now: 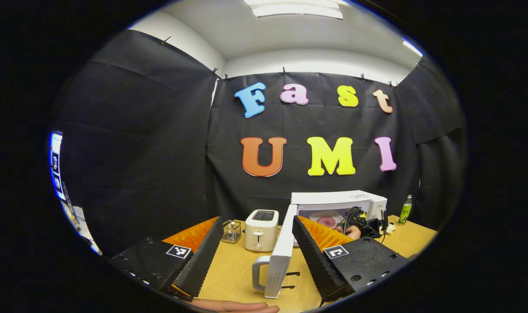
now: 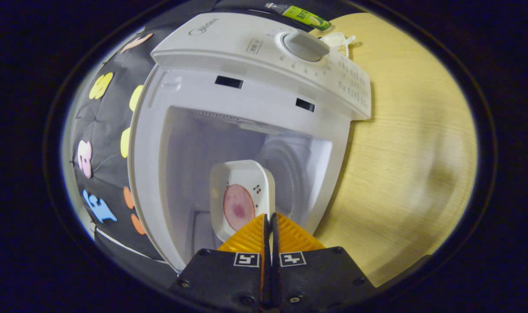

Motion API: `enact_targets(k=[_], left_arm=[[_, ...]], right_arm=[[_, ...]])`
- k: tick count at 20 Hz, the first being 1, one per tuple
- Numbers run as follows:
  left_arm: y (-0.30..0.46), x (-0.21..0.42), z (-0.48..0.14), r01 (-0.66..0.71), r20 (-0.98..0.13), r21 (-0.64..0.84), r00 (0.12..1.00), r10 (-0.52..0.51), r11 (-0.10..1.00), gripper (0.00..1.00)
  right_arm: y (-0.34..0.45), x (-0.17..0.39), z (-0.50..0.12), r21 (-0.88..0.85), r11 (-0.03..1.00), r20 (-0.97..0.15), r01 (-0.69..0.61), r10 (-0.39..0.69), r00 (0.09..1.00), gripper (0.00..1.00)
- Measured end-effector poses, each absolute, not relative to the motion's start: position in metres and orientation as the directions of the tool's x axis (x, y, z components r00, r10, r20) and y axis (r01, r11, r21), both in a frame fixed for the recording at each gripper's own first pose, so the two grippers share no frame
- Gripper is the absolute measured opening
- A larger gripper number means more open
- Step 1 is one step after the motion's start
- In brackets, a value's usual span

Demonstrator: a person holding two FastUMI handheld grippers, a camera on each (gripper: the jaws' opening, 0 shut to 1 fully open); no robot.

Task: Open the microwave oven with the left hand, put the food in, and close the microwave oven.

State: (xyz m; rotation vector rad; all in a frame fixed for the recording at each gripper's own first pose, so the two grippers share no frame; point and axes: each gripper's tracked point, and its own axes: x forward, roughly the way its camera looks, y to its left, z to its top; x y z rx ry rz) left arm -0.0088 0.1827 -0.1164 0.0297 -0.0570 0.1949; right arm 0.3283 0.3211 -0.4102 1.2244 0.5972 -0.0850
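Note:
The white microwave (image 1: 338, 201) stands on the wooden table with its door (image 1: 282, 250) swung wide toward me. My left gripper (image 1: 257, 221) is open, one finger on each side of the door's edge, touching nothing. Inside the cavity (image 2: 212, 143) is a white square dish (image 2: 242, 182) with a pink slice of food (image 2: 238, 207). My right gripper (image 2: 270, 216) is shut on the dish's near rim. In the left gripper view, that gripper and its hand (image 1: 360, 225) reach into the oven beside the dish (image 1: 327, 217). Whether the dish rests on the cavity floor I cannot tell.
A white toaster (image 1: 260, 230) and a small wire basket (image 1: 232, 231) stand left of the microwave. A green bottle (image 1: 405, 209) is on its right. The control panel carries a grey dial (image 2: 305, 45). Bare wooden table (image 2: 412, 152) lies beside the oven. A hand (image 1: 233, 307) shows at the bottom edge.

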Motion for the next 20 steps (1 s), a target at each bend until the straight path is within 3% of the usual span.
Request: enact_targets(k=[1,3,6,11,15,20], left_arm=[[0.185,-0.007,-0.116,-0.199,0.063,0.030,0.978,0.197,0.980,0.94],[0.184,0.000,-0.118,-0.192,0.066,0.036,0.980,0.189,0.981,0.94],[0.183,0.009,-0.130,-0.186,0.051,0.063,0.982,0.183,0.981,0.94],[0.181,0.007,-0.130,-0.204,0.075,0.129,0.978,0.196,0.970,0.95],[0.173,0.006,-0.132,-0.177,0.054,0.092,0.984,0.172,0.980,0.94],[0.179,-0.010,-0.130,-0.182,0.051,0.070,0.983,0.179,0.981,0.94]], right_arm=[[0.320,0.335,-0.416,0.854,0.355,-0.476,0.380,0.241,0.846,0.00],[0.321,0.344,-0.420,0.859,0.332,-0.473,0.389,0.227,0.851,0.04],[0.323,0.354,-0.429,0.854,0.360,-0.468,0.376,0.215,0.857,0.00],[0.314,0.366,-0.436,0.876,0.324,-0.419,0.358,0.142,0.897,0.06],[0.311,0.364,-0.435,0.847,0.411,-0.412,0.338,0.103,0.905,0.14],[0.320,0.351,-0.429,0.825,0.484,-0.408,0.292,0.153,0.900,0.18]])
